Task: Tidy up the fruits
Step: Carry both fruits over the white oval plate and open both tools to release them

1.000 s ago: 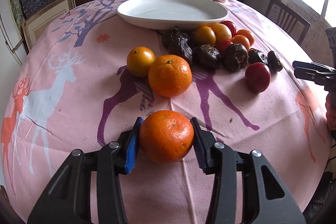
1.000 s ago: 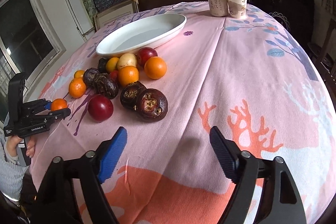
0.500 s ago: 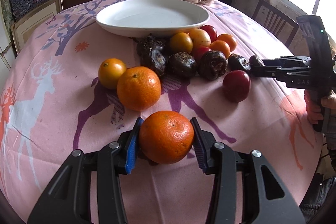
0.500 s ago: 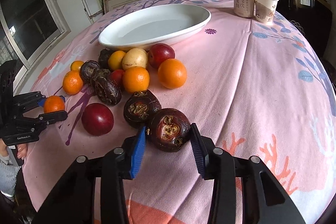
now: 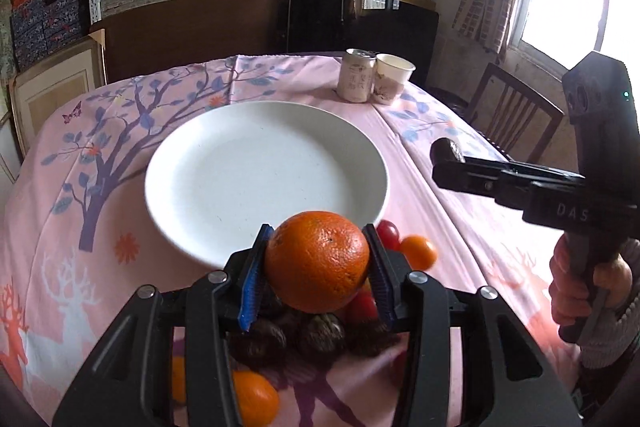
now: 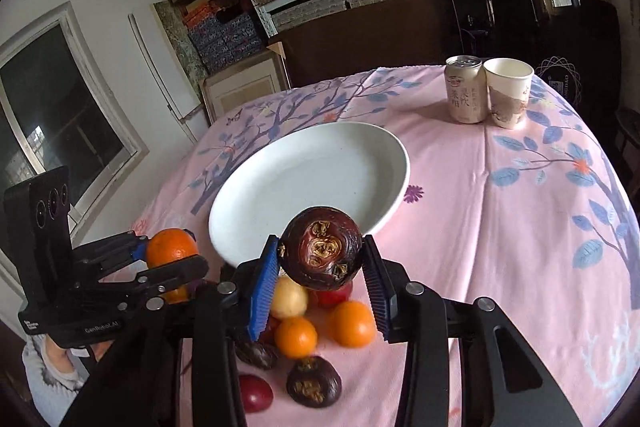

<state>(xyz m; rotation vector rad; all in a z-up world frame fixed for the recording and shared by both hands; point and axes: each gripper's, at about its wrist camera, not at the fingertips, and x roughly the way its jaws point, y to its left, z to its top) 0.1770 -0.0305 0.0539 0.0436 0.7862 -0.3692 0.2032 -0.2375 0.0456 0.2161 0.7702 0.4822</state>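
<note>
My left gripper (image 5: 316, 267) is shut on a large orange (image 5: 317, 265) and holds it in the air just short of the near rim of the white plate (image 5: 240, 167). My right gripper (image 6: 320, 267) is shut on a dark brown water chestnut (image 6: 323, 246), held above the fruit pile near the plate's (image 6: 320, 163) front edge. The plate holds nothing. In the right wrist view the left gripper (image 6: 168, 259) with its orange (image 6: 172, 247) is at the left. The right gripper (image 5: 448, 157) shows at the right of the left wrist view.
Loose fruit lies on the pink tablecloth below both grippers: small oranges (image 6: 352, 323), a yellow fruit (image 6: 289, 299), red plums (image 6: 256, 393) and dark chestnuts (image 6: 314, 381). A drink can (image 6: 466, 89) and a paper cup (image 6: 508, 93) stand behind the plate. A wooden chair (image 5: 516, 115) stands at the right.
Both grippers have lifted off the table with their fruit and moved forward toward the plate. The right gripper closed on the water chestnut over the last second.
</note>
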